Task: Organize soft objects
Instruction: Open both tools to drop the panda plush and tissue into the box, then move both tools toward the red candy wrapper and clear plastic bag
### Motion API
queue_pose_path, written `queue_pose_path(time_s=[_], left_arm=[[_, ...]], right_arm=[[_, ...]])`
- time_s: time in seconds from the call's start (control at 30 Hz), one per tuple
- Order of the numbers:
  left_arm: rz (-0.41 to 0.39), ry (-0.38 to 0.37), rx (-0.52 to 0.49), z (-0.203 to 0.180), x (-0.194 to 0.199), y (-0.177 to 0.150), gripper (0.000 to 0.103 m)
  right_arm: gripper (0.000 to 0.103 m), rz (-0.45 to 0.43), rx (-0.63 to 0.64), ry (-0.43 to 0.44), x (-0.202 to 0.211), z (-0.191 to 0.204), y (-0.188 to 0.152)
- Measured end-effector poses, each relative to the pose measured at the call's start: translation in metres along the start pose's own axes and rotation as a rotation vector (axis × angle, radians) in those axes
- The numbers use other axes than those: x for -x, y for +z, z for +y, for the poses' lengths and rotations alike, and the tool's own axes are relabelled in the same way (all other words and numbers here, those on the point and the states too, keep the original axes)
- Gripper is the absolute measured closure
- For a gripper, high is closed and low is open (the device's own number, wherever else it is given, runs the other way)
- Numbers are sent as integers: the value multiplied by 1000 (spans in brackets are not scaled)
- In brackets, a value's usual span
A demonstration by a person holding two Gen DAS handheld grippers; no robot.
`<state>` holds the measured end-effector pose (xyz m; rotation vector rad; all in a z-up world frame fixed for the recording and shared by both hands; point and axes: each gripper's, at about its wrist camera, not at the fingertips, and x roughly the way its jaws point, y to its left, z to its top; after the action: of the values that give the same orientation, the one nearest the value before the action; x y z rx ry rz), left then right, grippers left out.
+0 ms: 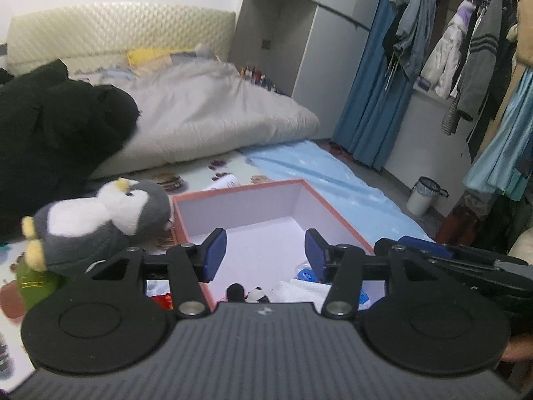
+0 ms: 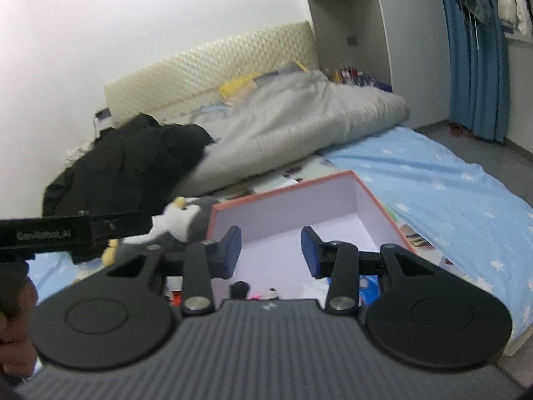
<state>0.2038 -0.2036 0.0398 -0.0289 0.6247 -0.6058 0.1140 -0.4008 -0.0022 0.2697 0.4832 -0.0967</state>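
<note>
Both grippers hang over the pink box point(image 1: 253, 200), pads parted, nothing between them. The left gripper point(image 1: 265, 253) is half open; the penguin plush point(image 1: 100, 223) lies left of its fingers, against the box's outer wall. The right gripper point(image 2: 270, 251) gapes too, with the penguin at mid-left, outside.

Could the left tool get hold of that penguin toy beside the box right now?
Probably yes. The left tool is open and empty over the box, and the penguin toy lies just left of it outside the box, with nothing between them; a short sideways swing should do.
</note>
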Motion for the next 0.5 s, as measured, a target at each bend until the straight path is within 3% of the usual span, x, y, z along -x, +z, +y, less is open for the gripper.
queue_pose_path(time_s=[0.23,0.5], left_arm=[[-49,50,8,19,68,-30,43],[-77,116,53,41,125,-73,43]], right_arm=[[60,-33,40,47,27,37,-16],[60,4,106,104,45,72,-42]])
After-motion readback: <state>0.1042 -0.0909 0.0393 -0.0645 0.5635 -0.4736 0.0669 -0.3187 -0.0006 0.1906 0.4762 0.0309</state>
